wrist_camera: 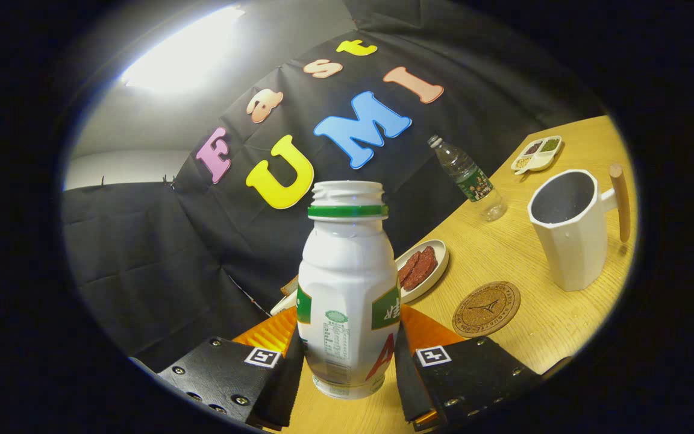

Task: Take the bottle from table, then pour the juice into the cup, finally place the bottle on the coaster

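A black cloth wall closes off the back of the booth, and in front of it runs a pale wooden worktop (552, 325) under a bright ceiling light. The bottle (347, 289), a white plastic one with a green neck ring and its cap off, stands between the fingers (347, 367), which press against its lower sides, one on each flank, so the gripper (347, 367) has closed on it down near the base. Whether the base rests on the wood or has just lifted off cannot be told. Beyond the bottle and off to one side lies the round cork coaster (486, 308), flat on the wood, and further on stands the white cup (567, 228) with its wooden handle, upright and empty as far as can be seen. A small dish of red slices (422, 268) sits just behind the bottle, a clear water bottle (468, 176) near the wall, and a divided snack tray (538, 153) at the far corner. The bottle looks light and thin-walled, likely to dent if squeezed hard, and its smooth label could slip; with the mouth open, any tilt risks a spill. A hold low on the body, as now, seems firm enough, though a grip nearer the waist would probably steady the pour better
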A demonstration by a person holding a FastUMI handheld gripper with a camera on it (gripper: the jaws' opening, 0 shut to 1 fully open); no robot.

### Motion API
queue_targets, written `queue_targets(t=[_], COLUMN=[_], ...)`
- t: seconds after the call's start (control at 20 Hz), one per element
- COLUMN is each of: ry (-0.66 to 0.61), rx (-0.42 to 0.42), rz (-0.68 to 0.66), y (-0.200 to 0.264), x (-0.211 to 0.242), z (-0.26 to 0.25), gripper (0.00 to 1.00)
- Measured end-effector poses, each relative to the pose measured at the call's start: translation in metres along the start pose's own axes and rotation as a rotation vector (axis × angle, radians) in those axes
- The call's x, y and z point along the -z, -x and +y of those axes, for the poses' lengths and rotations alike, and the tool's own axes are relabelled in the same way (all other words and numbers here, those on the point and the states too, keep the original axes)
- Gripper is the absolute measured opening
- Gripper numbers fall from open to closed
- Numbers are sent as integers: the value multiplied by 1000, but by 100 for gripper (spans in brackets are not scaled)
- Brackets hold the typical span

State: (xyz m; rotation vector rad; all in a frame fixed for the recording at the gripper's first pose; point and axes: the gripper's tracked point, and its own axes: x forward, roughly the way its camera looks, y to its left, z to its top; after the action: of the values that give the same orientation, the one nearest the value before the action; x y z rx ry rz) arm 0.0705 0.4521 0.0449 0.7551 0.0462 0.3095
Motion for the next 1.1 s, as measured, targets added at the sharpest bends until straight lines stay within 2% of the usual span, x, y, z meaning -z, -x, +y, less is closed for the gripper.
queue_targets(t=[0.6,1.1], ry=[-265,-411], rx=[-1,-13], rz=[-53,-79], y=[-1,-6], x=[-20,-35], z=[-14,-21], gripper=[66,66])
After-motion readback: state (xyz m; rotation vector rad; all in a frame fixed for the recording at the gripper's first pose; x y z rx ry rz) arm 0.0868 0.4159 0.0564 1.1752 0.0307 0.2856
